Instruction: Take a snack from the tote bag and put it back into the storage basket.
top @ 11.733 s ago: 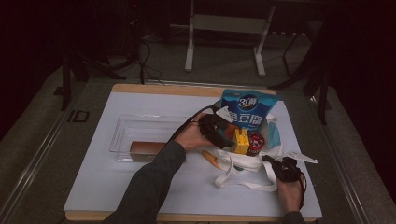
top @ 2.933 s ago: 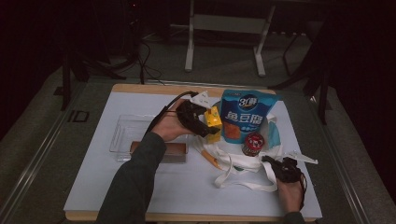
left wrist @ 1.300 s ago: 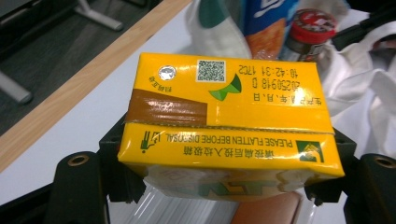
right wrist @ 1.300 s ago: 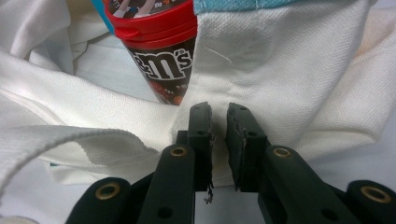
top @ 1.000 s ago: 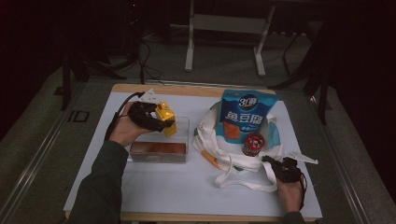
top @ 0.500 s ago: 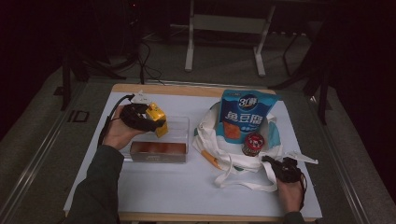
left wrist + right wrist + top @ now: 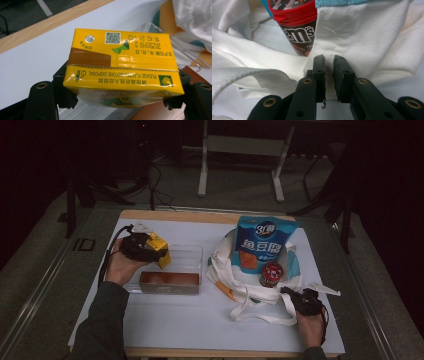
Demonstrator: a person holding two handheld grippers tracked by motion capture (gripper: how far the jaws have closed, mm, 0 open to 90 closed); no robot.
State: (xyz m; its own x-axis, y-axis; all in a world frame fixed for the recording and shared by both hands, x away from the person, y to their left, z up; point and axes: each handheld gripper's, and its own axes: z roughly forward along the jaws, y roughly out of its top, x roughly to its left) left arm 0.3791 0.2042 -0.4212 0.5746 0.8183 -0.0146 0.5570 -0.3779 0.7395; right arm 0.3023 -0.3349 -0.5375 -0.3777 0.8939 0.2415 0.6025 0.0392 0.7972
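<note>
Left gripper (image 7: 150, 251): clamped across a yellow drink carton (image 7: 159, 251), jaws spread wide to span its width; in the left gripper view carton (image 7: 120, 66) pressed between both black jaws, printed top face toward the camera, foil straw seal and code square visible. Carton position: over the far left corner of the clear plastic tray (image 7: 192, 254), on the left half of the white table (image 7: 175, 320). Touching the tray or raised off it: cannot tell.

Inside the tray, along its near wall: a brown box (image 7: 169, 280), lying flat.

Right gripper (image 7: 294, 296): jaws drawn narrow and pinched on the white fabric of the tote bag (image 7: 252, 292) at its near right edge; in the right gripper view a thin fold of bag cloth (image 7: 362, 37) between the two pads, gripper (image 7: 329, 66) nearly closed.

Inside the bag: a tall blue snack pouch (image 7: 262, 242), leaning back, and a red-lidded candy tube (image 7: 271, 273) just near of it; tube (image 7: 298, 27) just beyond the right jaws. Orange object (image 7: 226, 291) at the near left edge of the bag, kind not discernible.
</note>
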